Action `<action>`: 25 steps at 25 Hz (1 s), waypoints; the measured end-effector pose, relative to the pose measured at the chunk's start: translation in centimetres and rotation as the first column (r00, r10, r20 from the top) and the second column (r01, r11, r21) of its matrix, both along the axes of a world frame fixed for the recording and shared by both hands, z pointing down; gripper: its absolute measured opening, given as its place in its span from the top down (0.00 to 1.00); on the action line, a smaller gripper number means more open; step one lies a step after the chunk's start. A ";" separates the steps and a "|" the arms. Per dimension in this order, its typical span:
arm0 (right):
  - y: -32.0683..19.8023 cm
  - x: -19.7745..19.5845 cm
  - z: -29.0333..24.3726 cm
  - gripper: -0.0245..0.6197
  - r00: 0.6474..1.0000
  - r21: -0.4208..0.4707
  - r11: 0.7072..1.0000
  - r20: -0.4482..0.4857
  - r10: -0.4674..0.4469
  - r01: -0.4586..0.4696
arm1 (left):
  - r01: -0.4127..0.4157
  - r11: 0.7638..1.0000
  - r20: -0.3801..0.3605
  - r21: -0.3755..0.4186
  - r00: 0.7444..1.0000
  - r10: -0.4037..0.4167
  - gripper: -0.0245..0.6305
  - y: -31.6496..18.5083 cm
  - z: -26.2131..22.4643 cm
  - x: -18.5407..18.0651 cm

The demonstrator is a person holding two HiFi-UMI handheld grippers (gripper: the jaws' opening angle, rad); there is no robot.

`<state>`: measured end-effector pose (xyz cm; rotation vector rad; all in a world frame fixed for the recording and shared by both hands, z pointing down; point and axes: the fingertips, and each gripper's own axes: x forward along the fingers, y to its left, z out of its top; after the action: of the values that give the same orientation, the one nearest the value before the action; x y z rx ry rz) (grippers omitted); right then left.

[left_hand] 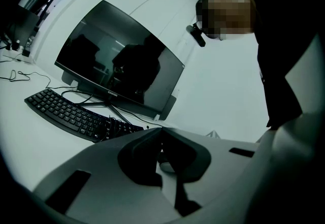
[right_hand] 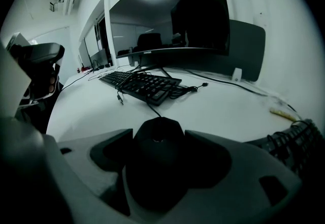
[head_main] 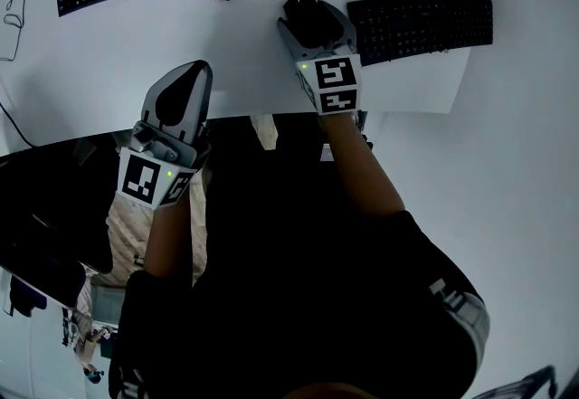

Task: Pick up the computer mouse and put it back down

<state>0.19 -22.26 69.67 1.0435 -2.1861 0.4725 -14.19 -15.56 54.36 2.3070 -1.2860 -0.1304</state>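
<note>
The computer mouse (right_hand: 154,163) sits between the fingers of the right gripper (head_main: 313,19), which are clamped on its two flanks, over the white bench (head_main: 99,53) just left of the small keyboard (head_main: 422,24). Its long axis runs along the gripper, nose pointing away from the person toward the large keyboard (right_hand: 139,85) and the monitor (right_hand: 167,14), cable leaving from the nose. It is black, domed and smooth, with a scroll wheel near the front. The left gripper (head_main: 188,85) hangs at the bench's near edge, fingers together on nothing
</note>
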 end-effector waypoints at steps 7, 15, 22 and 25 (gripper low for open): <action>-0.2 -0.1 -3.2 0.48 0.996 0.017 1.000 0.092 -0.001 -0.001 | -0.002 0.997 0.026 0.073 1.000 0.000 0.97 0.1 -3.3 -0.1; -1.6 1.0 -19.7 0.53 0.941 0.301 0.953 0.328 -0.087 -0.017 | 0.020 0.984 0.025 0.176 0.999 -0.024 0.97 0.0 -10.2 -0.3; -1.1 5.0 -33.5 0.73 0.889 0.503 0.862 0.421 -0.180 -0.064 | 0.028 0.951 0.079 0.308 0.995 -0.055 0.97 0.5 -17.0 0.6; -0.8 7.6 -38.0 0.88 0.872 0.587 0.802 0.446 -0.202 -0.114 | 0.047 0.926 0.099 0.375 0.991 -0.091 0.97 0.2 -19.8 0.4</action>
<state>7.74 -23.08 31.70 1.2909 -2.9280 -0.0149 -13.78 -15.34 34.55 2.6186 -1.5100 -0.2921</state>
